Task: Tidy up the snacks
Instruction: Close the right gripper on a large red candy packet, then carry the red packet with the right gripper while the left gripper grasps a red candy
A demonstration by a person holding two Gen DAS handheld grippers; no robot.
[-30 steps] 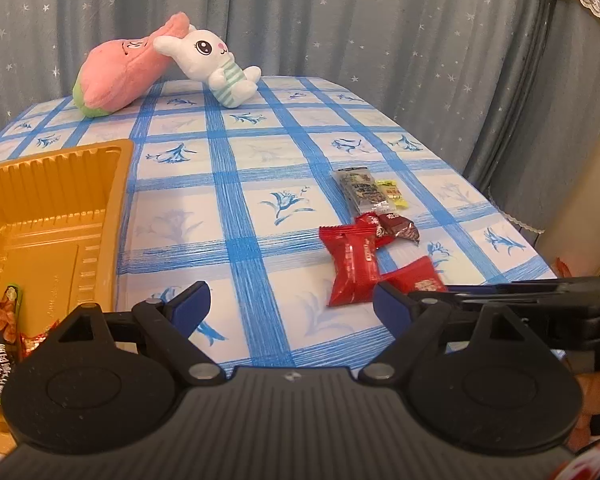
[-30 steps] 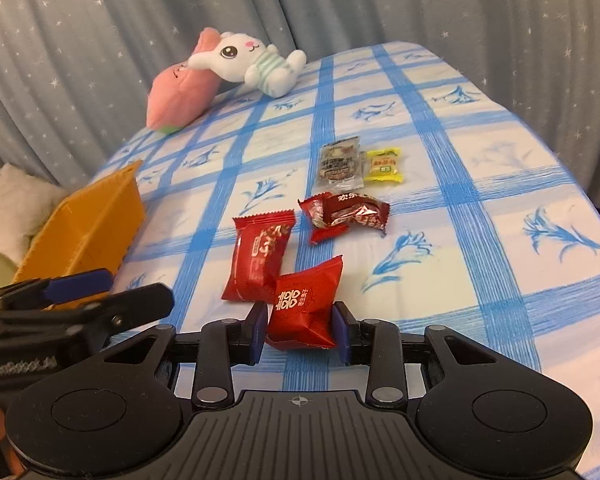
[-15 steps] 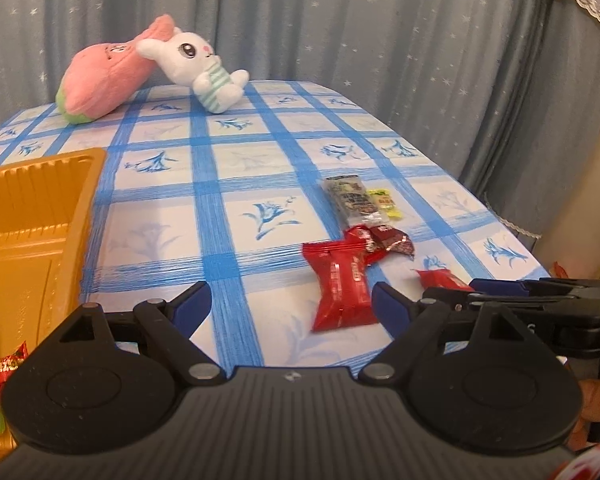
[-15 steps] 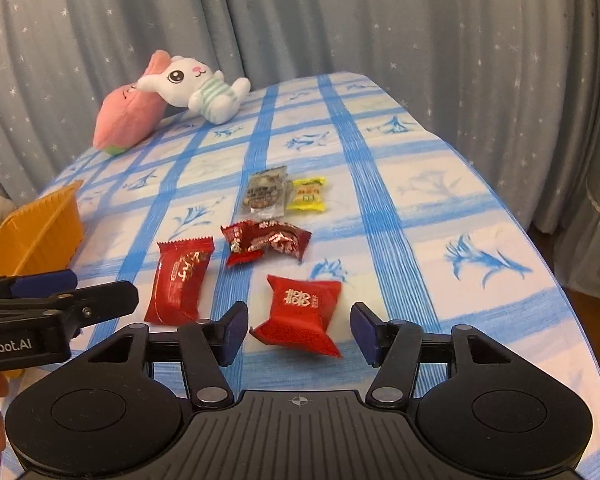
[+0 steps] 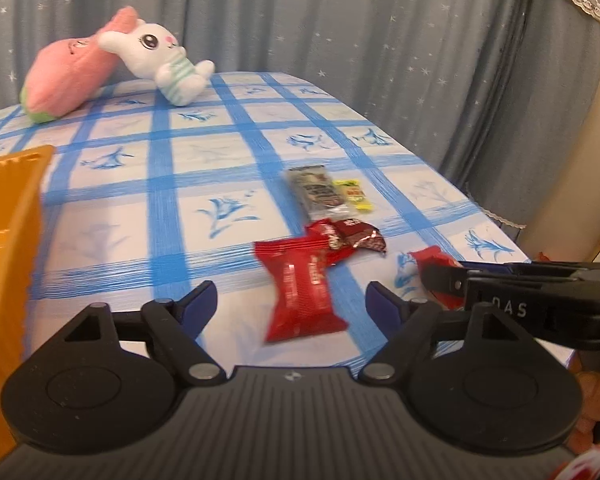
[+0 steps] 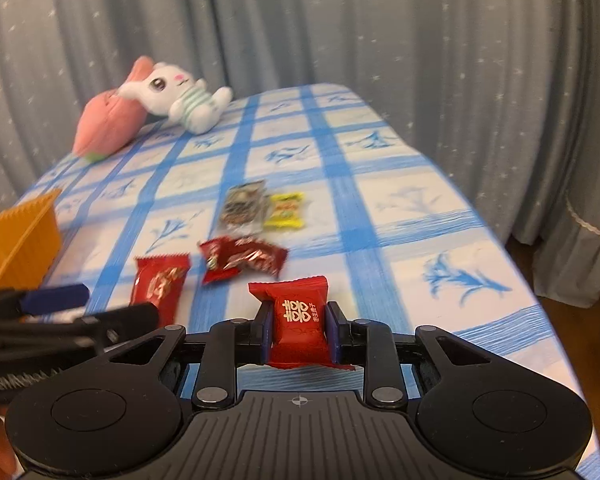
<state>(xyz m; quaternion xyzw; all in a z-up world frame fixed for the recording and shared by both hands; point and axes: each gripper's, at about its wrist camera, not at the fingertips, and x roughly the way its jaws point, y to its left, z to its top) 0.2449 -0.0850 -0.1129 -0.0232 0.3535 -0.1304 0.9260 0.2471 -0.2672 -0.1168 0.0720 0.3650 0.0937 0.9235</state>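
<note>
Right gripper (image 6: 299, 322) clamps red candy packet (image 6: 298, 320) (lifted).

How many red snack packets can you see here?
3. One red candy packet is clamped in the right gripper; a long red packet and a crinkled dark red packet lie on the tablecloth. The orange tray may hide more.
</note>
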